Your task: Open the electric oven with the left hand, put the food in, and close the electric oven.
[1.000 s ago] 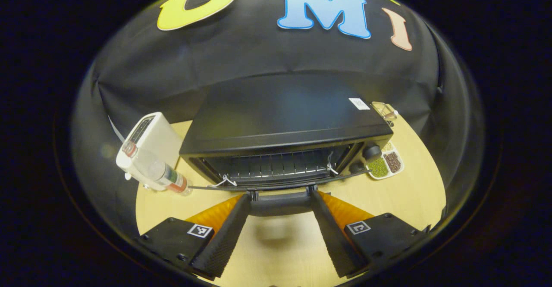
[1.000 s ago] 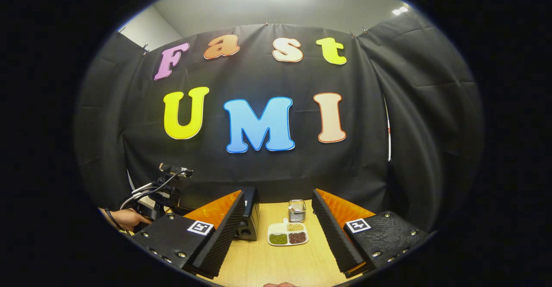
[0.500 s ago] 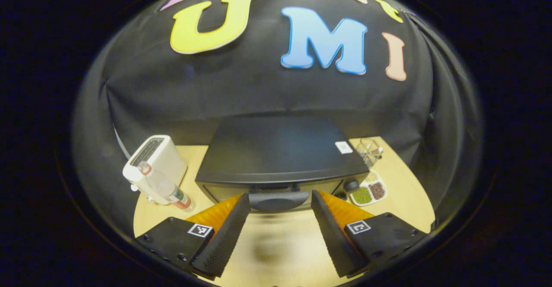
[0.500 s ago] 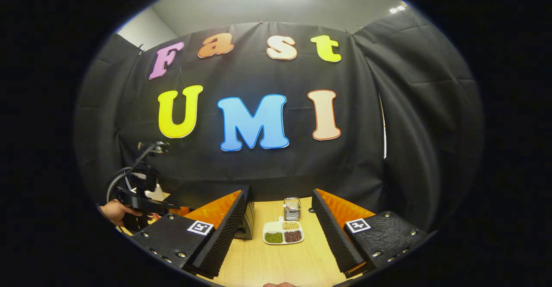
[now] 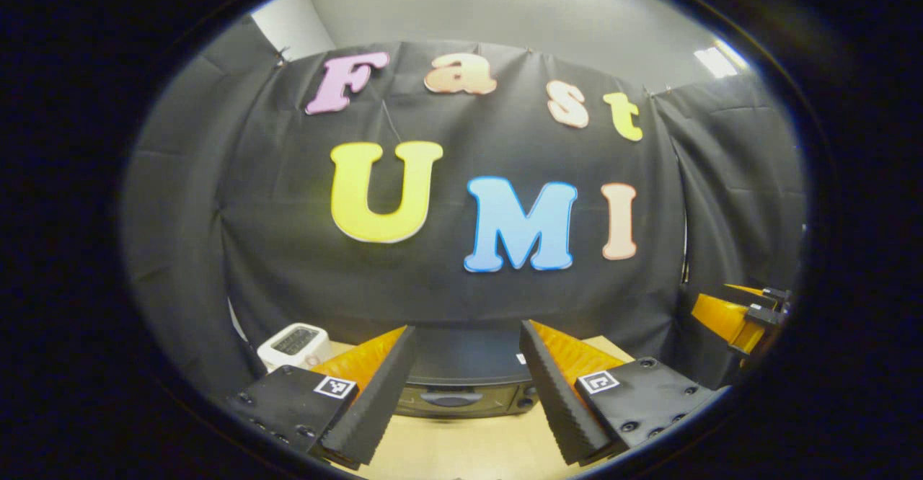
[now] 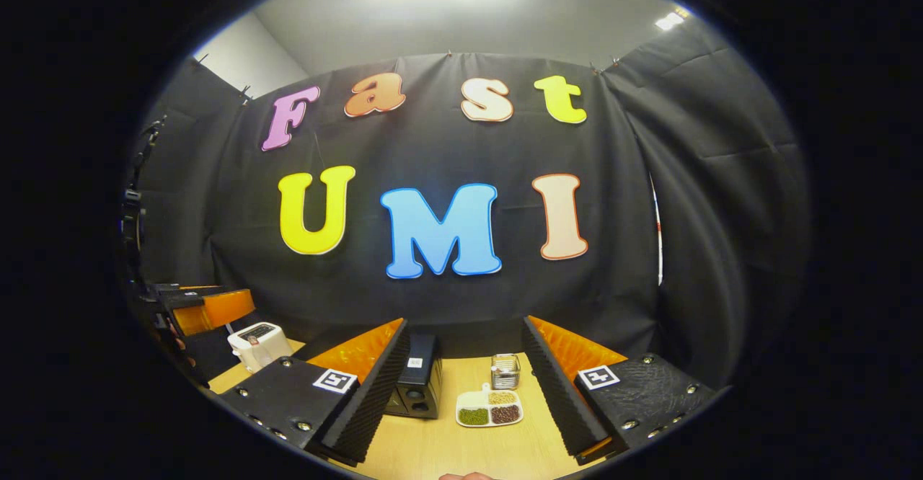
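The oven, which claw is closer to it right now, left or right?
Left, probably. The left claw faces the oven head-on, with its door between the fingers. The right claw sits off to its right, oven beside the left finger.

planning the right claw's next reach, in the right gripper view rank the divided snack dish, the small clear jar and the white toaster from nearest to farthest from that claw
1. Divided snack dish: on the table between the right claw's fingers, nearest.
2. Small clear jar: just behind the dish, toward the cloth wall.
3. White toaster: far off to the left, past the electric oven.
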A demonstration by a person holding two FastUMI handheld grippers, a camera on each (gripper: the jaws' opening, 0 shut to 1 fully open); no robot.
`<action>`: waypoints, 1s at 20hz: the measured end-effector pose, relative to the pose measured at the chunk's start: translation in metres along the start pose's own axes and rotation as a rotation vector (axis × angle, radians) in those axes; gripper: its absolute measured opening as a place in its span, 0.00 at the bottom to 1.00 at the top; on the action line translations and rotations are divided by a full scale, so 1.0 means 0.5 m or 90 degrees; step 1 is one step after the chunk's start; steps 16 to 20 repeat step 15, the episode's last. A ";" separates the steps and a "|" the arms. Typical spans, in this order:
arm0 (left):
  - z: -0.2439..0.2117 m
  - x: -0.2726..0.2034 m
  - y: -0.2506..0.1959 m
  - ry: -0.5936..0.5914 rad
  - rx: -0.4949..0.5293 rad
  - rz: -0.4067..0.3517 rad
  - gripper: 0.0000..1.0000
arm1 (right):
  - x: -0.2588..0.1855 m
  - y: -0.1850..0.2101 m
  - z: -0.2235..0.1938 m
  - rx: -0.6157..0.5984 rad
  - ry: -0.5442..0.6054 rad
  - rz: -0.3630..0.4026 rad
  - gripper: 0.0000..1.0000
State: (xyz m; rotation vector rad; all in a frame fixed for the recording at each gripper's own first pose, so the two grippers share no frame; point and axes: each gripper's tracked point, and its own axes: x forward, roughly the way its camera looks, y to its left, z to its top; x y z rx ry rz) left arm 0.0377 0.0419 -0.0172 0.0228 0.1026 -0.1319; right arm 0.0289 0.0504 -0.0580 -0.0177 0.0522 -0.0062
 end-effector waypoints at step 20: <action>0.082 -0.069 0.087 -0.060 0.006 0.002 0.91 | -0.031 0.097 0.086 -0.014 -0.044 0.009 0.96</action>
